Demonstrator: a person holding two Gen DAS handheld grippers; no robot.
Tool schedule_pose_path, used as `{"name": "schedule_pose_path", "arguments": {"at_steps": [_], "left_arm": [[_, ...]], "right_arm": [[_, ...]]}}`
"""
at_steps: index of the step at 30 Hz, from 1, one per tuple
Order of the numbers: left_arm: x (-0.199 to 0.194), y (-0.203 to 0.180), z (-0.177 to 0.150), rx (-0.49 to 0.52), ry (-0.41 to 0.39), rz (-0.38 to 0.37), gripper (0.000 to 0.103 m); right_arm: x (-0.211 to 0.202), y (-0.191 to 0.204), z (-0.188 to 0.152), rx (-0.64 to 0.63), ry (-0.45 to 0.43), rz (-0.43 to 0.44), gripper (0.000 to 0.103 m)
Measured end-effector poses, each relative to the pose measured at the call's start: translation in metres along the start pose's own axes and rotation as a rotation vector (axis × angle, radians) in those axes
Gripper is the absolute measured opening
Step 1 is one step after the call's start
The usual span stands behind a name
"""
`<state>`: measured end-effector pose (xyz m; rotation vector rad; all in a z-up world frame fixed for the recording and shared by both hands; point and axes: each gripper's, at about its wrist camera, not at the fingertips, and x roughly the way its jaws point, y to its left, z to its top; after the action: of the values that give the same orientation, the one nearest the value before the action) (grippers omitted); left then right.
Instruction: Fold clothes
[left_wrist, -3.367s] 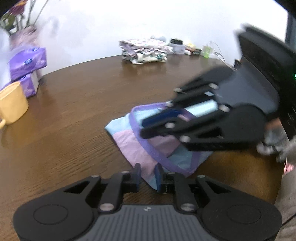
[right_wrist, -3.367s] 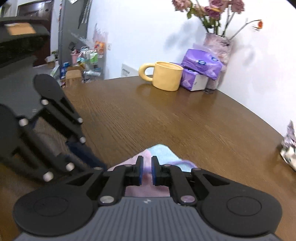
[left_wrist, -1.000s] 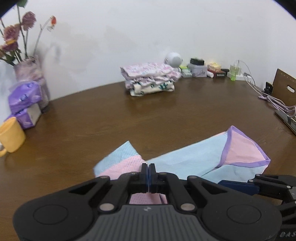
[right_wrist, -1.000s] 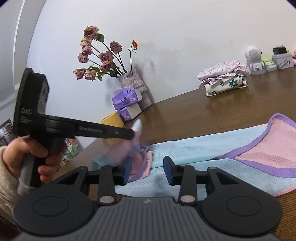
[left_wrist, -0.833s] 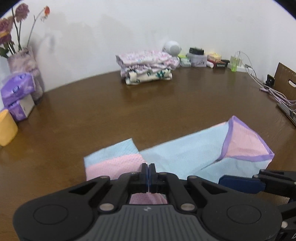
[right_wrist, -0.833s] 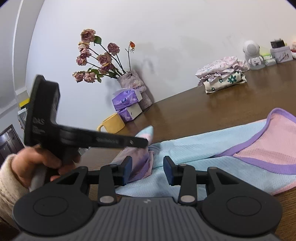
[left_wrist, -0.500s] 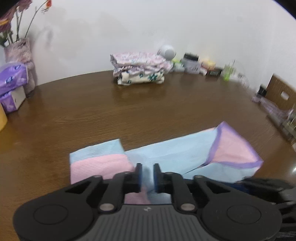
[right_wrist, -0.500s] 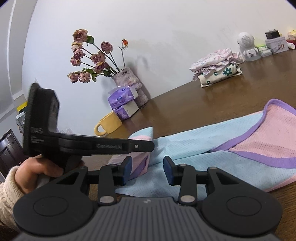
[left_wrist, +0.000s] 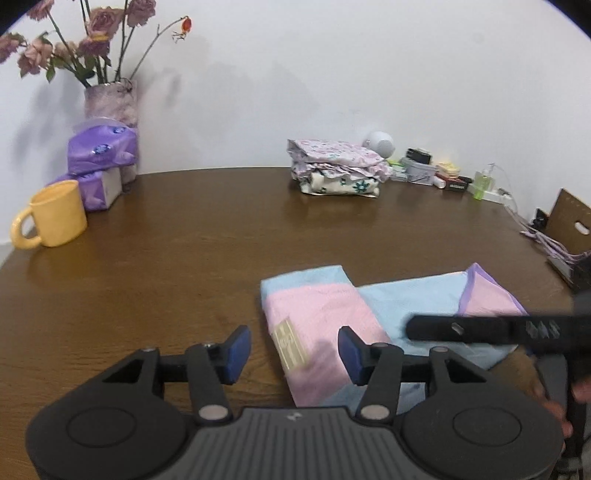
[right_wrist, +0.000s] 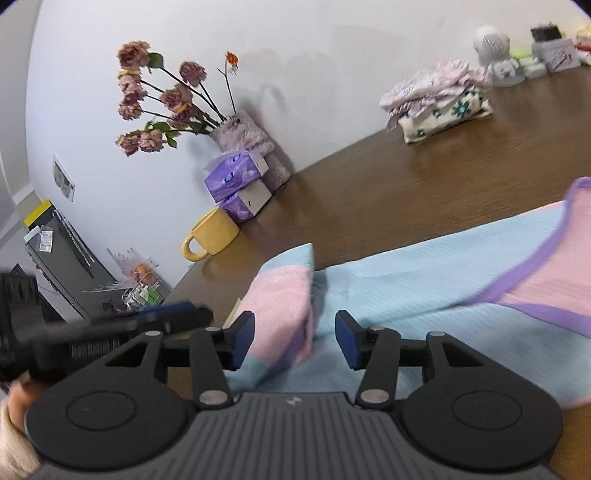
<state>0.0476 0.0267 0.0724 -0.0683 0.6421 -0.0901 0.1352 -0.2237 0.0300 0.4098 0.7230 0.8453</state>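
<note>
Through the left wrist camera we see our left gripper (left_wrist: 293, 349) with its jaws opening, the pads clear of the cloth; the pink folded flap of the garment (left_wrist: 406, 299) lies below the gap, nothing pinched. The garment rests flat on the brown table (left_wrist: 184, 240), pale blue with a pink panel and a purple trim at its far right end. A tan label (left_wrist: 290, 345) on the pink flap shows only in this view. The right gripper crosses here from the right as a dark bar above the blue cloth, with part of the hand (left_wrist: 535, 384) that carries it at the frame's edge.

Through the right wrist camera our right gripper (right_wrist: 294, 339) is opening too, its blue pads apart on either side of the flap's raised fold without pressing it. This view gives us the left gripper from the side, blurred, low at the left edge, and a pale sleeve (right_wrist: 11, 443) below it.

Both views show the yellow mug (left_wrist: 51, 216), the purple tissue packs (left_wrist: 101, 162), the vase of dried roses (right_wrist: 240, 140) and the stack of folded clothes (left_wrist: 336, 171) by the wall. Only the left view shows the cardboard box (left_wrist: 569, 218) and cables at the table's far right; only the right view shows the dark cabinet (right_wrist: 66, 258) beyond the table.
</note>
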Motion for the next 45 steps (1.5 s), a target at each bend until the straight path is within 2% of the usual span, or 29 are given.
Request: {"name": "schedule_pose_path", "arguments": {"at_steps": [5,6,7,8,10,12,19,25,28,30,32,33,34,36,39,40,42,45], "left_arm": [[0.004,0.001,-0.013,0.033,0.001,-0.057,0.048],[0.006,0.001,-0.014,0.037,0.004,-0.072,0.048],[0.007,0.000,-0.015,0.041,0.007,-0.085,0.048],[0.009,-0.001,-0.016,0.047,0.008,-0.096,0.047],[0.013,-0.003,-0.018,0.068,0.007,-0.112,0.046],[0.015,-0.006,-0.020,0.086,0.007,-0.122,0.046],[0.016,-0.010,-0.022,0.099,0.001,-0.161,0.048],[0.012,0.007,-0.011,0.009,-0.047,-0.131,0.048],[0.020,0.013,0.001,0.006,-0.049,-0.115,0.045],[0.029,0.015,0.011,0.022,-0.040,-0.116,0.038],[0.040,0.016,0.019,0.034,-0.028,-0.109,0.023],[0.046,0.017,0.022,0.038,-0.023,-0.106,0.022],[0.052,0.018,0.025,0.037,-0.015,-0.108,0.022],[0.063,0.021,0.028,0.020,0.005,-0.130,0.022],[0.075,0.022,0.029,0.011,0.029,-0.147,0.022],[0.077,0.022,0.028,0.016,0.032,-0.149,0.022],[0.080,0.021,0.027,0.027,0.039,-0.151,0.021],[0.082,0.020,0.026,0.025,0.040,-0.151,0.022]], "right_arm": [[0.028,0.001,0.004,0.074,0.047,-0.021,0.049],[0.032,0.000,0.004,0.089,0.053,-0.026,0.046],[0.034,-0.002,0.003,0.107,0.057,-0.025,0.036],[0.037,-0.004,0.002,0.126,0.062,-0.023,0.030],[0.041,-0.008,0.000,0.161,0.069,-0.019,0.007],[0.037,-0.011,-0.001,0.182,0.053,-0.005,0.003],[0.030,-0.020,-0.003,0.198,0.032,-0.060,0.002],[0.028,-0.016,-0.003,0.147,0.043,-0.109,0.005],[0.023,-0.008,0.004,0.103,0.011,-0.112,0.007],[0.022,0.002,0.013,0.043,-0.013,-0.114,0.009],[0.028,0.012,0.025,-0.011,-0.024,-0.106,0.018],[0.033,0.016,0.031,-0.039,-0.026,-0.114,0.032],[0.040,0.019,0.036,-0.060,-0.026,-0.135,0.039],[0.055,0.022,0.044,-0.083,-0.016,-0.163,0.039],[0.074,0.014,0.051,-0.040,0.010,-0.182,0.037],[0.078,0.009,0.051,-0.013,0.021,-0.177,0.022],[0.085,0.000,0.049,0.029,0.044,-0.169,0.008],[0.086,-0.008,0.044,0.044,0.054,-0.180,0.007]]}}
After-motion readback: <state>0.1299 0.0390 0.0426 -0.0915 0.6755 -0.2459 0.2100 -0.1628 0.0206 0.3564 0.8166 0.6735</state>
